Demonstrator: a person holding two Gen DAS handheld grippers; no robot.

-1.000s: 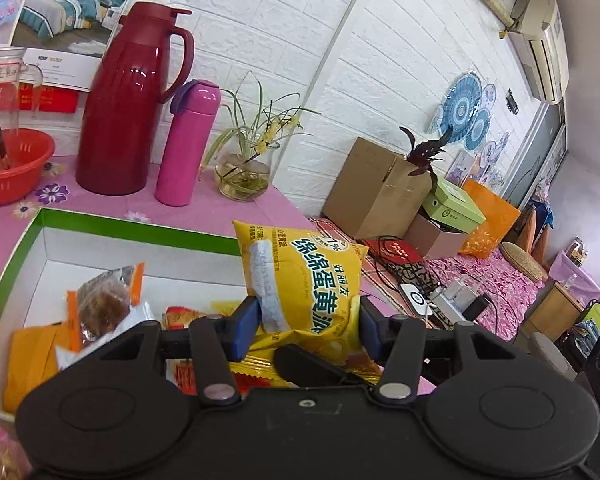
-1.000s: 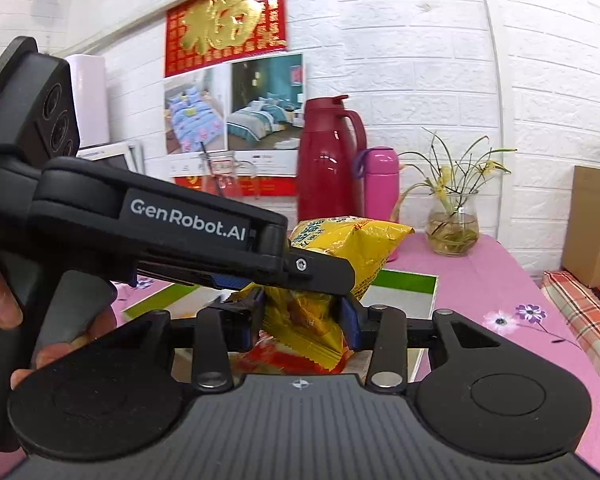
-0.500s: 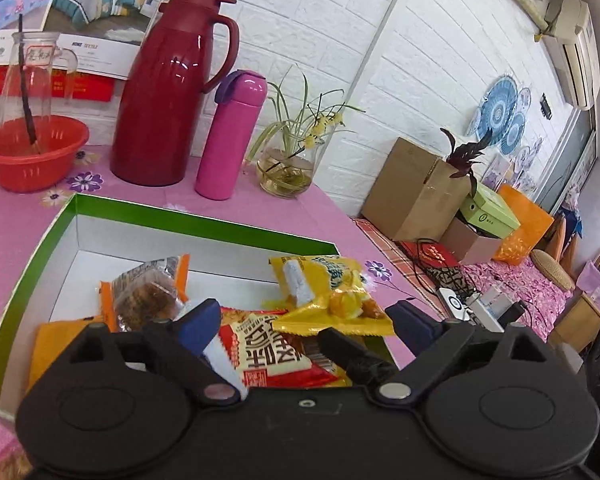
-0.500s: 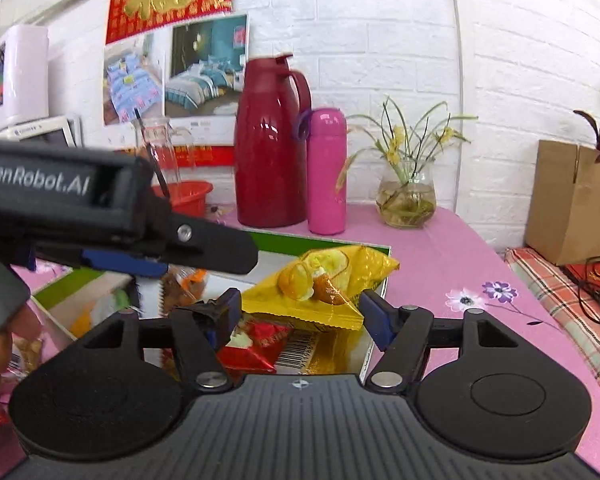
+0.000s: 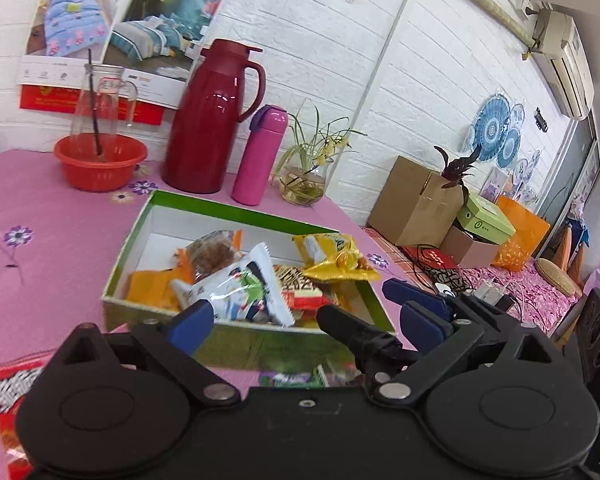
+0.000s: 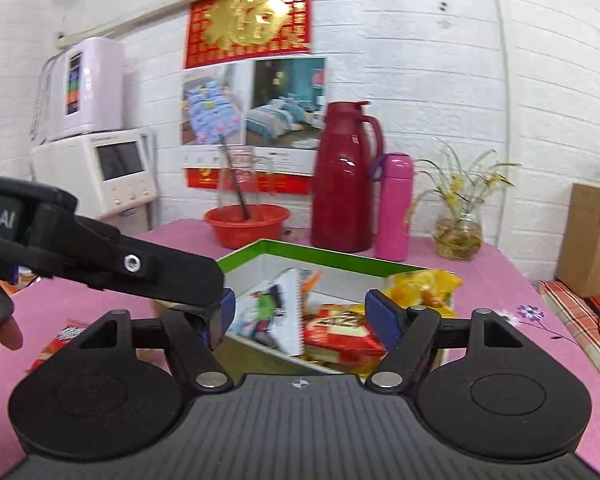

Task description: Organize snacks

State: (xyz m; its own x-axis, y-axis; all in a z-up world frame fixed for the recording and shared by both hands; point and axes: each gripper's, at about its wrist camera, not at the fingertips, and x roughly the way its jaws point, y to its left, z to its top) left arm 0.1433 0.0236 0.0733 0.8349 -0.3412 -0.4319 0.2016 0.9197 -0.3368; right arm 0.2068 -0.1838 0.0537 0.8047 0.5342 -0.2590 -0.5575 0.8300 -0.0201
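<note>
Left wrist view shows the left gripper spread wide and empty just short of the green-rimmed box, and the right gripper is likewise agape with nothing between its pads, so the next fetch probably calls for the red snack packet lying on the pink tablecloth outside the box, pinched by one crimped edge rather than its puffy middle. Inside the box, the yellow egg-yolk pastry bag rests crumpled against the right wall, beside a white wrapper and a red bar.
</note>
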